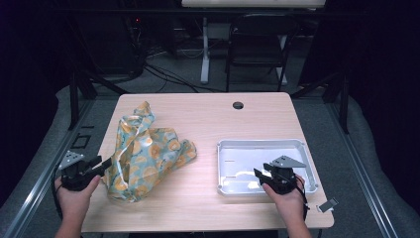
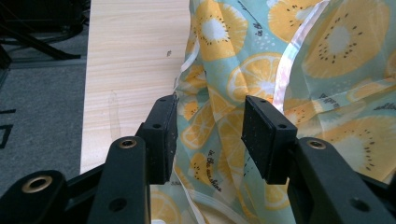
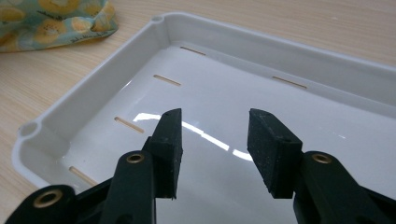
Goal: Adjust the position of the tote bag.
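- Left gripper (image 2: 210, 135) has its jaws apart around a fold of the fruit-print bag (image 1: 143, 153), which lies crumpled on the left half of the table (image 1: 208, 119); whether the pads touch the film is hard to tell.
- Right gripper (image 3: 215, 140) hangs with jaws apart, holding nothing, over the white tray (image 3: 70, 107).
- Closing on so thin a fold could let the slippery film slide out, or drag the whole bag.
- Both hands reach in from the near edge, the grippers pointing roughly level and inward.

One fruit-print cloth bag (image 1: 144, 157), one white plastic tray (image 1: 224, 148), one desk (image 1: 208, 119), two hand-held grippers, left (image 1: 105, 164) and right (image 1: 257, 173), one folding chair (image 1: 257, 39).
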Motion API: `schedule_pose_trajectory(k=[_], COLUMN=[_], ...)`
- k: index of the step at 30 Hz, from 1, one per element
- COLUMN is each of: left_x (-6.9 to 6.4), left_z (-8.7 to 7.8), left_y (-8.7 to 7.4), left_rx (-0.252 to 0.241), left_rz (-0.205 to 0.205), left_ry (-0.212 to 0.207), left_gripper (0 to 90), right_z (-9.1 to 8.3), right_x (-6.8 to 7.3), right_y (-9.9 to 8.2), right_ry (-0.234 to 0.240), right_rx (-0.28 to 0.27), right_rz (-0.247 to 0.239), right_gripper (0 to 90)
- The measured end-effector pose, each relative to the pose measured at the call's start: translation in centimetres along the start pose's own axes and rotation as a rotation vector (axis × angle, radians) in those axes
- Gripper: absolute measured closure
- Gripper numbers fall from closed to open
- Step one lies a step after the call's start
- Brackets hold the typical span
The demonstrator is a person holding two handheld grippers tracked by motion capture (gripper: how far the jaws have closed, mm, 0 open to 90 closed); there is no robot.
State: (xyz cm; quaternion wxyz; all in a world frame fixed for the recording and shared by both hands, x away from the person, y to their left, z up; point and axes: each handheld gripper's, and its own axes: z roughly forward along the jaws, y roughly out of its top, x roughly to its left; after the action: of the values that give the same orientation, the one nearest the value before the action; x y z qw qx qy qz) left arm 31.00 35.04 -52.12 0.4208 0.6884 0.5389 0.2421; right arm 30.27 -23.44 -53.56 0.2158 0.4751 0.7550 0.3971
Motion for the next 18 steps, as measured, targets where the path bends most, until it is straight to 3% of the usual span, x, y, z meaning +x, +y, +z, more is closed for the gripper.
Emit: schedule_pose_trajectory(k=[4,8,9,13,15,18], left_x=[-0.16,-0.31,-0.38,-0.42,-0.43,-0.43], left_z=[0.12,0.14,0.13,0.01,-0.14,-0.39], left_y=[0.05,-0.01,-0.09,-0.22,-0.26,-0.33], left_rx=[0.0,0.001,0.011,0.028,0.027,0.041], left_rz=[0.001,0.002,0.001,0.013,0.019,0.016], left_ry=[0.039,0.067,0.073,0.054,0.042,0.037], left_gripper=[54.6,54.3,54.3,56.2,57.7,58.2], right_z=[-0.03,-0.02,-0.19,-0.15,0.09,0.35], right_x=[-0.25,-0.37,-0.38,-0.37,-0.39,-0.34], right_y=[-0.14,-0.23,-0.11,0.19,0.3,0.39], right_ry=[-0.035,-0.024,-0.024,0.007,0.012,0.018], right_rx=[-0.012,-0.003,-0.002,0.0,0.042,0.053], right_rz=[-0.016,-0.005,0.0,0.024,0.034,0.043], right_gripper=[52.7,53.2,57.2,58.2,57.3,58.6])
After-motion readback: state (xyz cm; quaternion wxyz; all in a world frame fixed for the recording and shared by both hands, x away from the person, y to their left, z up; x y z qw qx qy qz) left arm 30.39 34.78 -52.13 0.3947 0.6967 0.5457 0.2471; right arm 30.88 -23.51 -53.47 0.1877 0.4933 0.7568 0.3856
